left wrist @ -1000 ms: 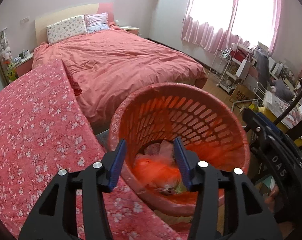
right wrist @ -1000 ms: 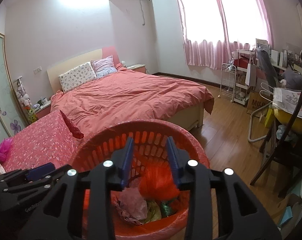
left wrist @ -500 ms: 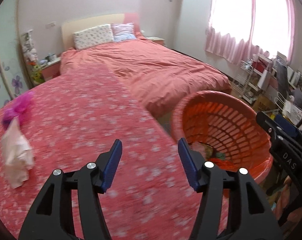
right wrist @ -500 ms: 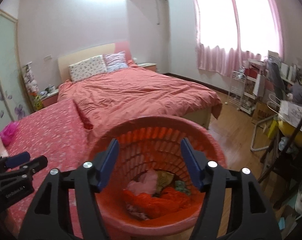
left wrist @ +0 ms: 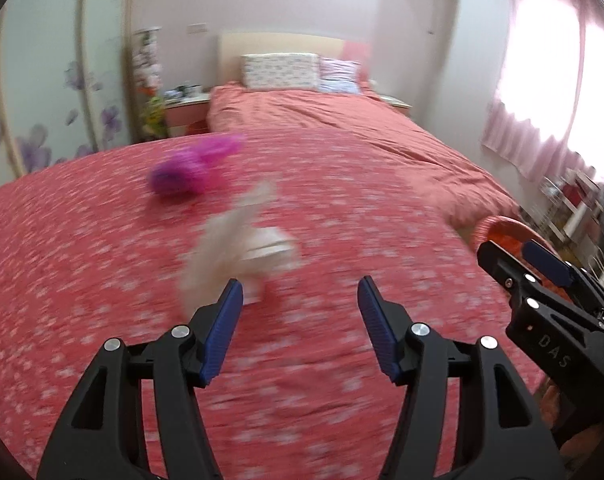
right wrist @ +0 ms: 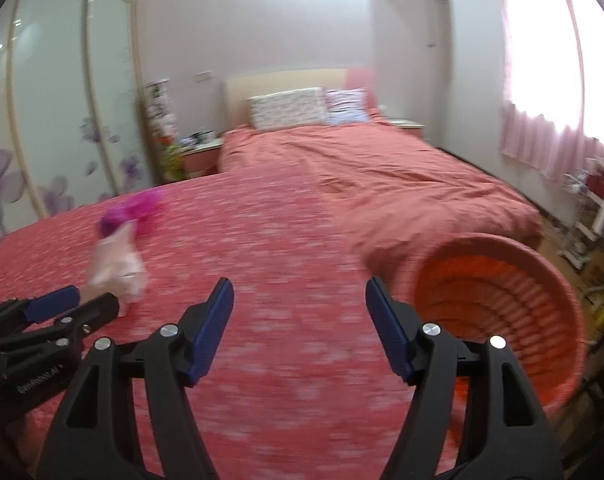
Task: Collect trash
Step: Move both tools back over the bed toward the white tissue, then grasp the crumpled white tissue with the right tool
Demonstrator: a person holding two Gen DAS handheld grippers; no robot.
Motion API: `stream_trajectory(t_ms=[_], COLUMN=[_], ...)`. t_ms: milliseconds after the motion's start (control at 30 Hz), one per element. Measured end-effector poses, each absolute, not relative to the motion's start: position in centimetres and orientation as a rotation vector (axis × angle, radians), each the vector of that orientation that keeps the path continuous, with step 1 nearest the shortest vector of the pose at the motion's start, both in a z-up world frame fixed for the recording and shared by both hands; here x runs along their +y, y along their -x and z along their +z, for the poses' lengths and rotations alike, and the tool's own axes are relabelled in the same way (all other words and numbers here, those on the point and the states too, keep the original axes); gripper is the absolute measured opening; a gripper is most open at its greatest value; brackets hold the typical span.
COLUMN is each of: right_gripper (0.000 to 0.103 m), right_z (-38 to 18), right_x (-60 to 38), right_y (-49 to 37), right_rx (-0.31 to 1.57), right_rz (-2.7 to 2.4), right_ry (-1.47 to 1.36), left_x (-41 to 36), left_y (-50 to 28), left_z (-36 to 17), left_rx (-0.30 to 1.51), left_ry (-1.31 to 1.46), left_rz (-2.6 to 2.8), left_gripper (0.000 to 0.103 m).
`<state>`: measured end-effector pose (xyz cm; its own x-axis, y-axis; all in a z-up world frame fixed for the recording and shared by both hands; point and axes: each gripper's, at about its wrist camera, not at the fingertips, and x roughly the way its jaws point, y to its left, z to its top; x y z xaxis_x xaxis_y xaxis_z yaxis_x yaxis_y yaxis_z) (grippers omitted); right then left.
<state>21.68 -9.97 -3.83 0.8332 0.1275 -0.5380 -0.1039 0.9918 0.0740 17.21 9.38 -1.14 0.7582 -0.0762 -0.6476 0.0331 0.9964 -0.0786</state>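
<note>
Trash: a pale crumpled paper wad on the floral red bedspread, light and soft; both tools gape empty; pinch its bunched middle.

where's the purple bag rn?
The purple bag lies on the floral red cover, left of centre in both wrist views, just beyond the pale pink bag and well left of the orange basket.
</note>
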Motion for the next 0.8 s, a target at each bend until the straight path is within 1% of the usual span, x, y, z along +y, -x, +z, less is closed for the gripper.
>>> stream_trajectory(t_ms=[267,467,667,700,767,800], right_gripper=[0.067,0.066,0.057,0.054,0.047,0.036], right_z=[-3.6,-4.6,-5.3,-5.6,-6.0,-6.2], right_x=[0.0,4.4,6.3,6.7,7.3,7.4], right_y=[-23.1,-25.0,-27.1,-27.3,-27.9,-28.2], right_rx=[0.607,0.651,0.671,0.675,0.686,0.694], right_rz=[0.304,0.338,0.302,0.297,0.291,0.29], right_ry=[-0.024,-0.028,-0.018,-0.011,0.002,0.01], left_x=[16.9,21.5,23.8,24.2,24.5,24.6], left_y=[-16.9,-17.5,-18.2,-18.5,-18.9,-19.1], left_z=[-1.9,-2.6,-3.1,-3.2,-3.3,-3.4], left_rx=[0.72,0.735,0.745,0.745,0.747,0.747], left_ry=[0.118,0.18,0.218,0.221,0.227,0.229], left_rz=[0.111,0.19,0.223,0.225,0.226,0.225], left_gripper=[0.06,0.06,0.06,0.06,0.06,0.06])
